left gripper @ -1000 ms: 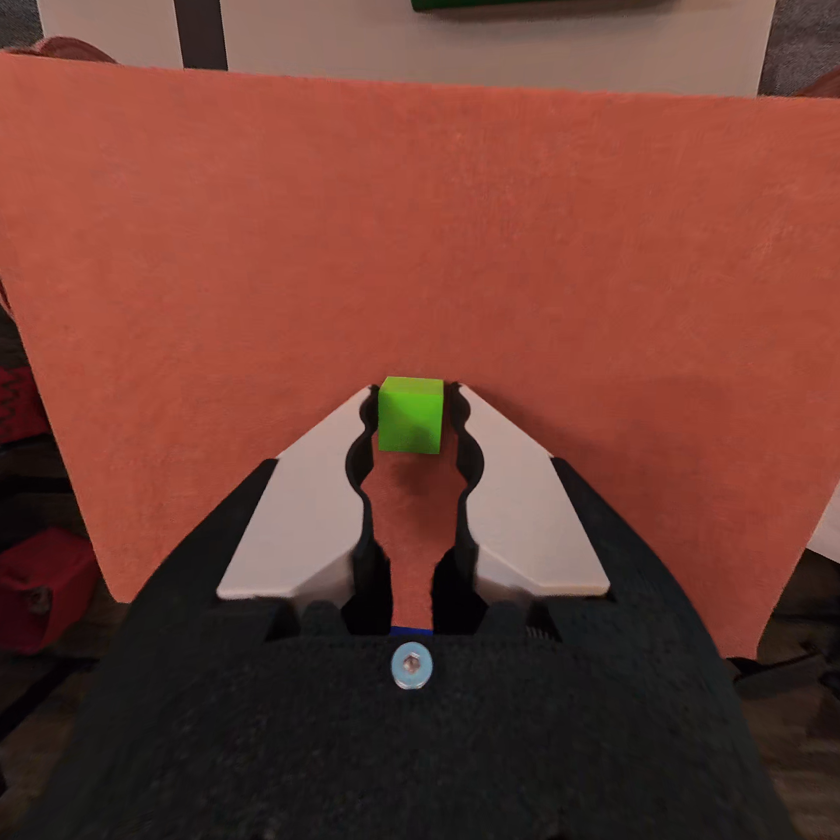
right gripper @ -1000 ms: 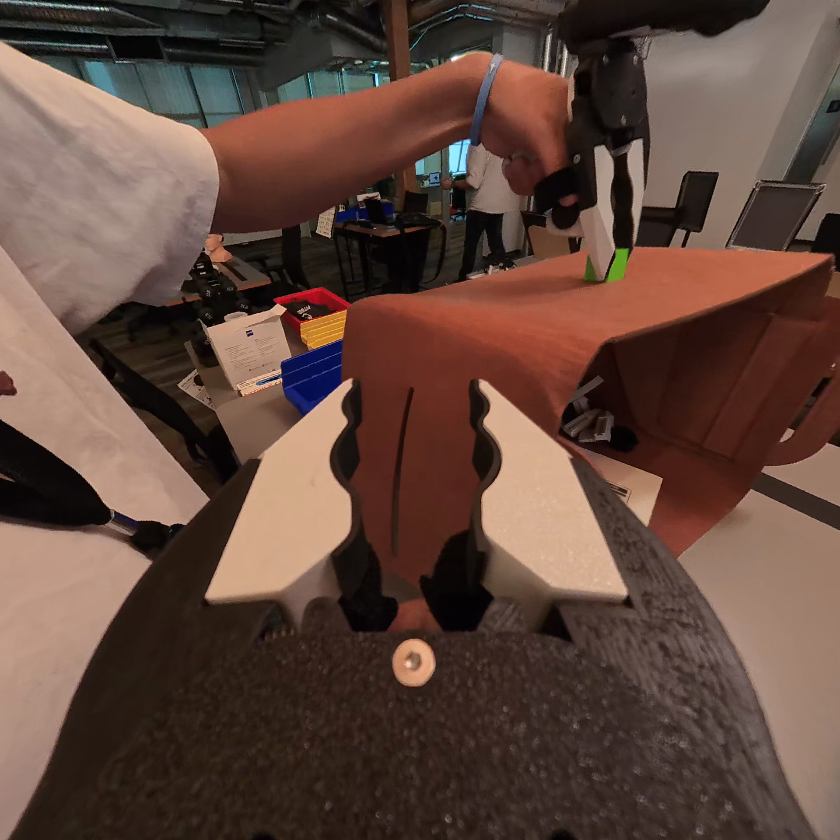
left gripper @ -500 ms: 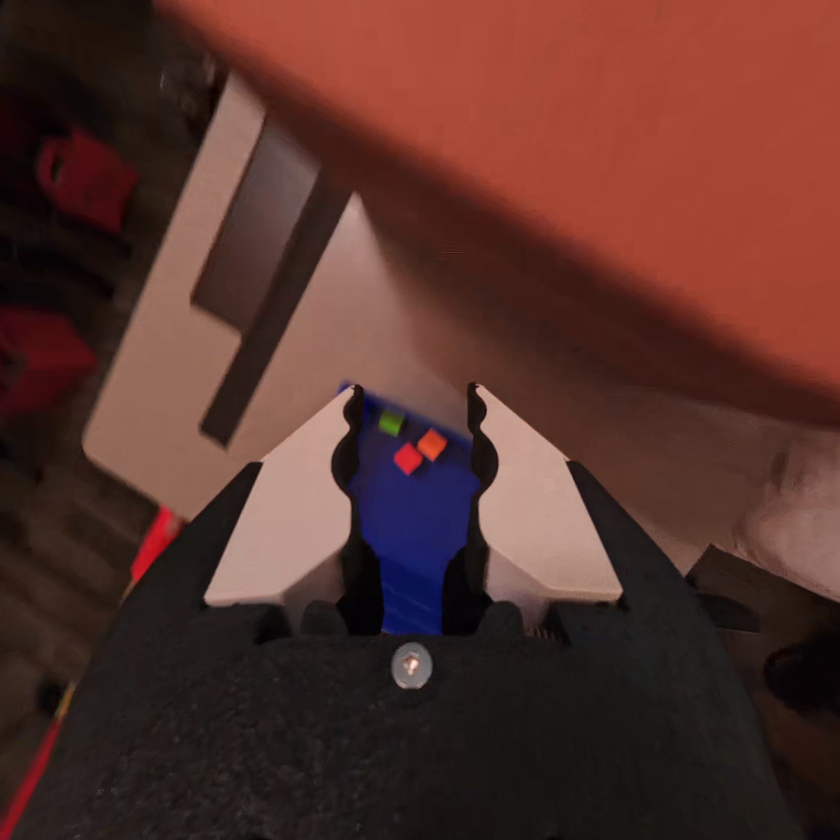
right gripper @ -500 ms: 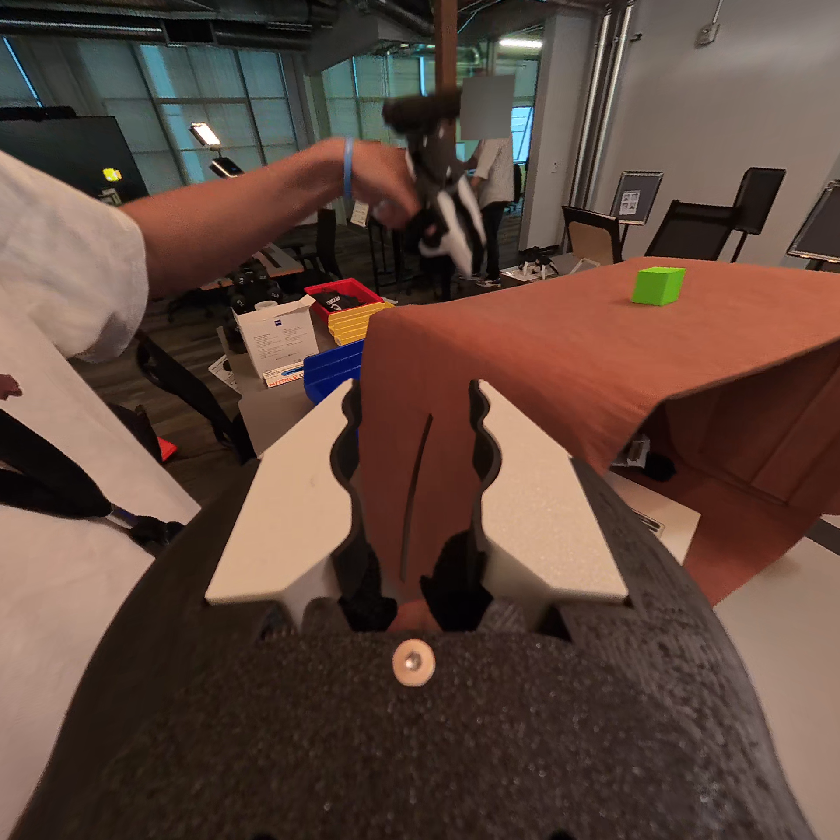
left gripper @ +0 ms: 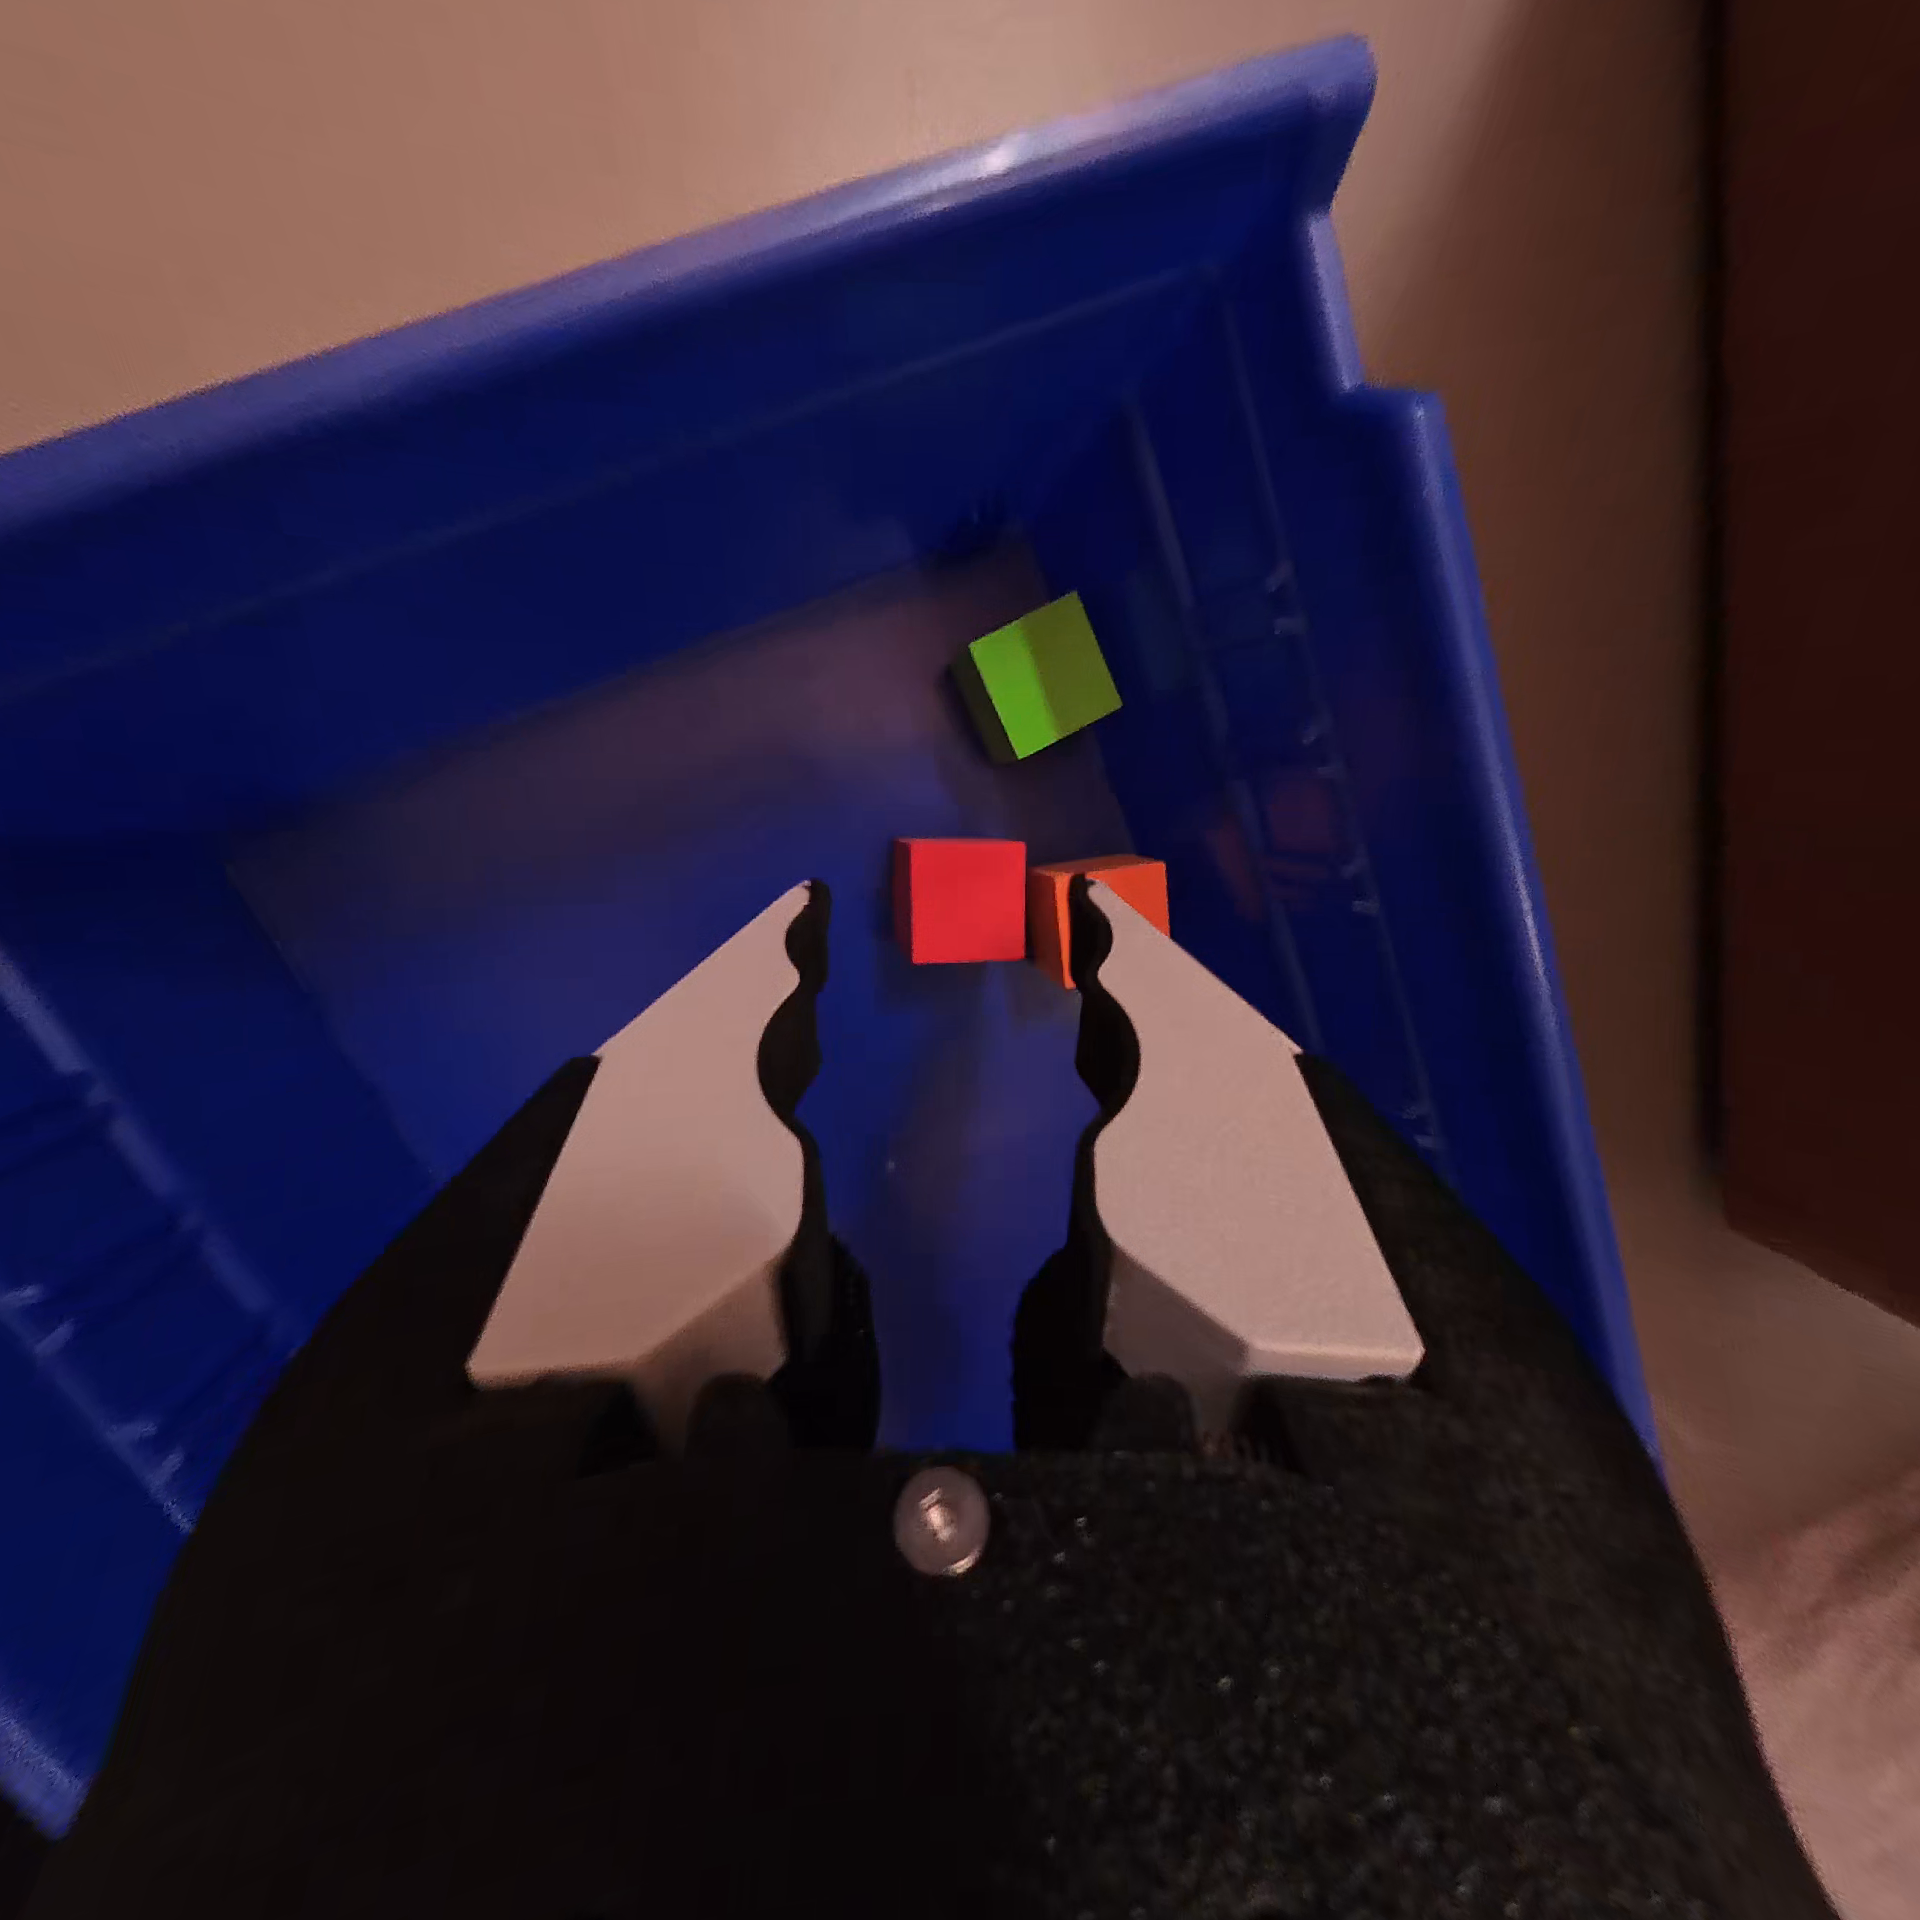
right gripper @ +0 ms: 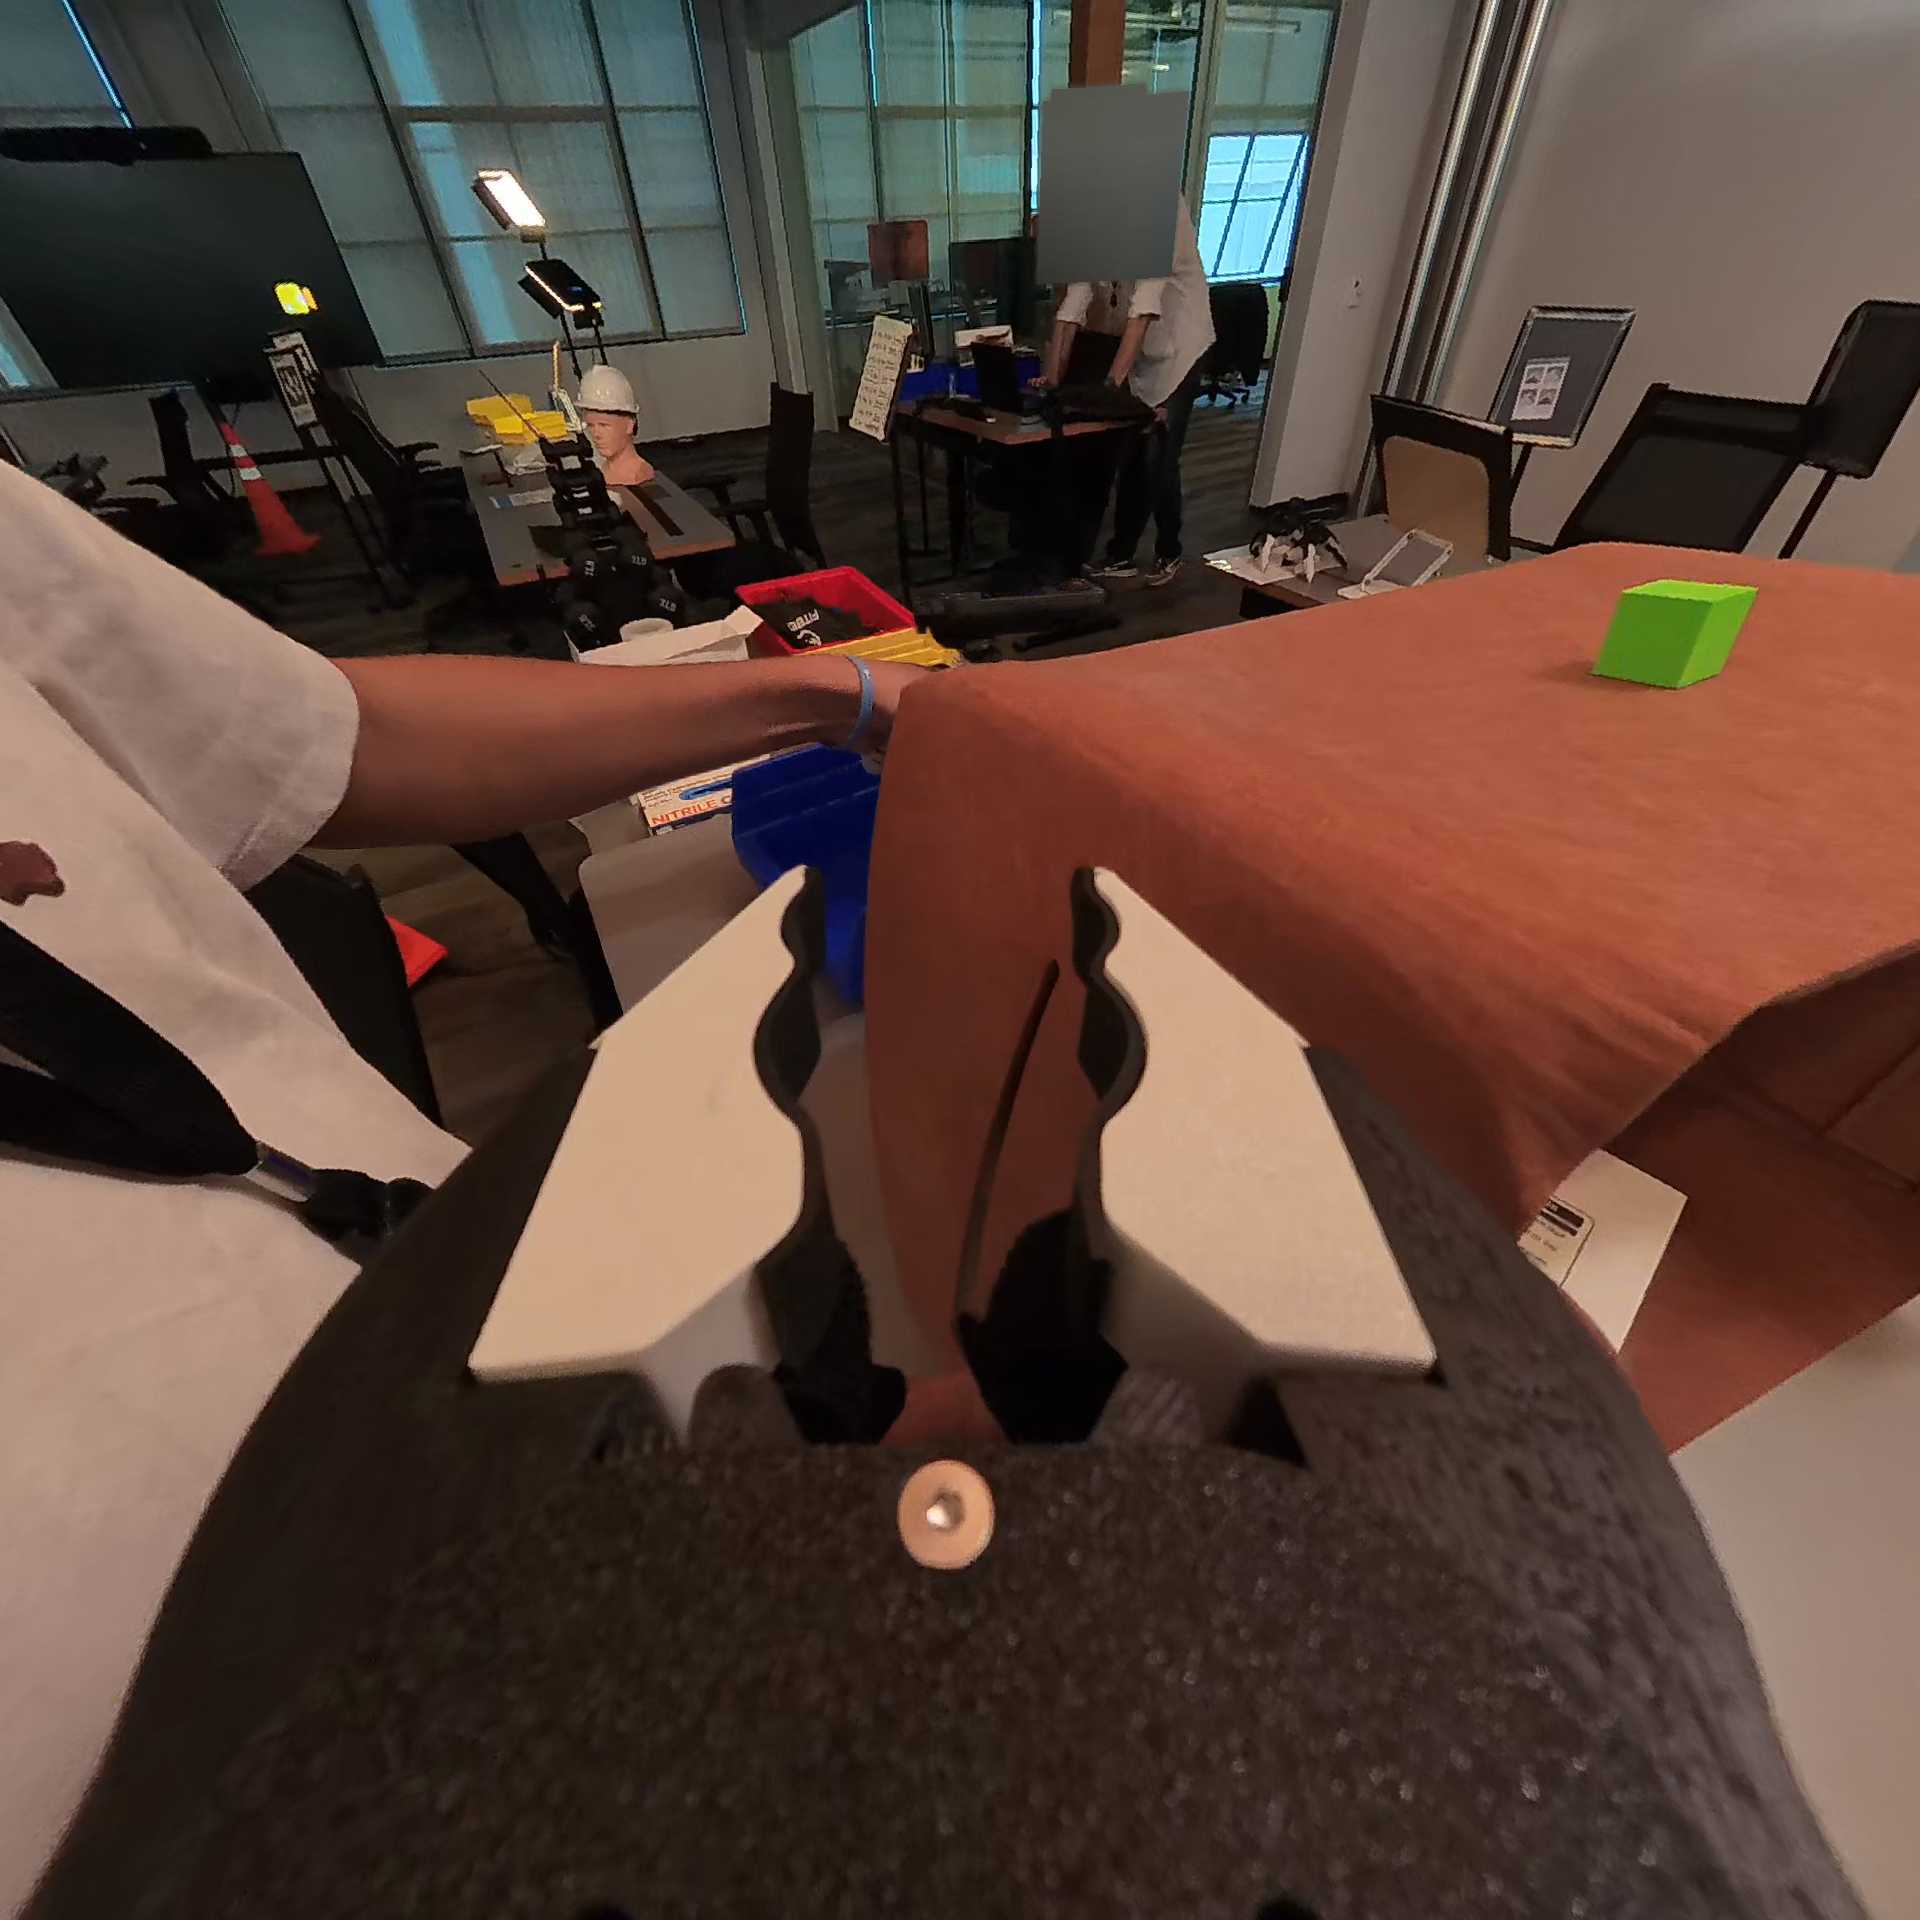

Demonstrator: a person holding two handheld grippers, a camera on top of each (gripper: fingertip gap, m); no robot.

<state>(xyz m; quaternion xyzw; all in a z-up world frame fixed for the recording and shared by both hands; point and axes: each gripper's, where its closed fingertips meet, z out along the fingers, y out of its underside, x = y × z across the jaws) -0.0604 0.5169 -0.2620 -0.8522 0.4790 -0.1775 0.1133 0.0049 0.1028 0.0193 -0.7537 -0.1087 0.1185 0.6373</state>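
Observation:
In the left wrist view my left gripper (left gripper: 948,896) is open and empty inside a blue bin (left gripper: 582,436). A red cube (left gripper: 958,902) lies on the bin floor just beyond the gap between the tips. An orange cube (left gripper: 1117,896) touches it on the right, partly behind my right fingertip. A green cube (left gripper: 1042,675) lies farther in. In the right wrist view my right gripper (right gripper: 940,883) is open and empty in front of the hanging edge of an orange-brown cloth (right gripper: 1351,831). Another green cube (right gripper: 1673,632) sits on top of the cloth.
The blue bin (right gripper: 800,842) stands on a pale table (right gripper: 665,914) left of the cloth-covered stand. A person's forearm (right gripper: 603,727) reaches behind the cloth. Red and yellow bins (right gripper: 831,613), desks, chairs and another person (right gripper: 1132,416) stand farther back.
My left gripper let go of the green cube on the cloth, swung down to the left and went into the blue bin, close to the red cube. My right gripper stayed open, barely moving.

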